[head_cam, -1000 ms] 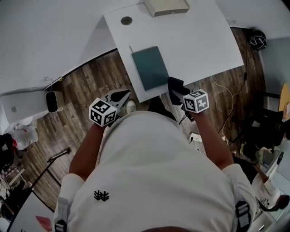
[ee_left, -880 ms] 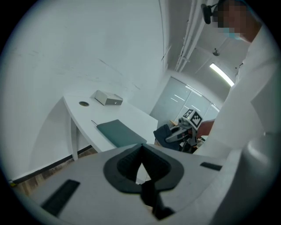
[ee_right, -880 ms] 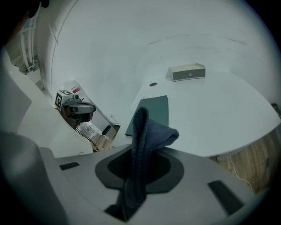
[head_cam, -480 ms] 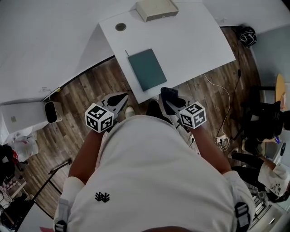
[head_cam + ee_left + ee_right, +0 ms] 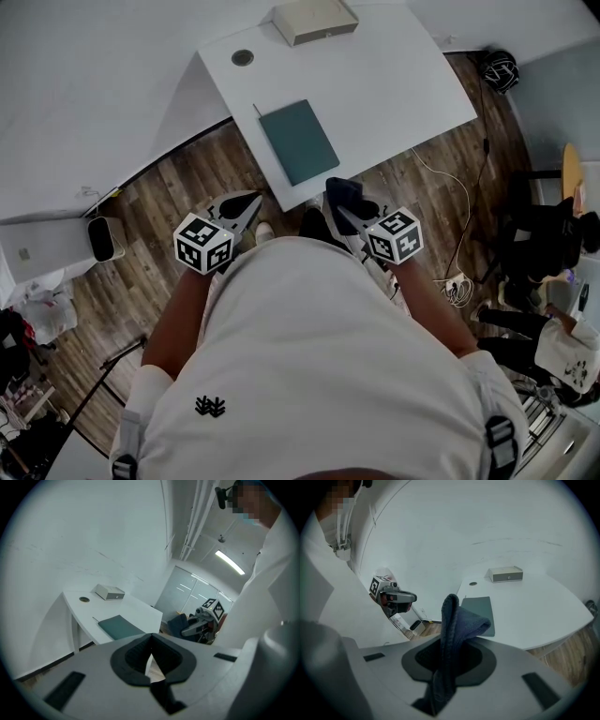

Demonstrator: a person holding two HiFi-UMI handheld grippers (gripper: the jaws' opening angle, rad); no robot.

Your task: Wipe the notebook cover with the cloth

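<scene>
On the table (image 5: 394, 84), the notebook (image 5: 298, 141) is lying by the near edge, a box (image 5: 315, 19) at the far edge. Just off it, we are pinching the cloth (image 5: 343, 195) in our right gripper (image 5: 345, 212), its tips hidden; our left gripper (image 5: 246, 202) is hanging closed, empty.

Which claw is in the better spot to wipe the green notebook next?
The right claw. It is shut on the dark cloth and sits by the near edge of the table, close to the notebook. The left claw is shut with nothing in it.
</scene>
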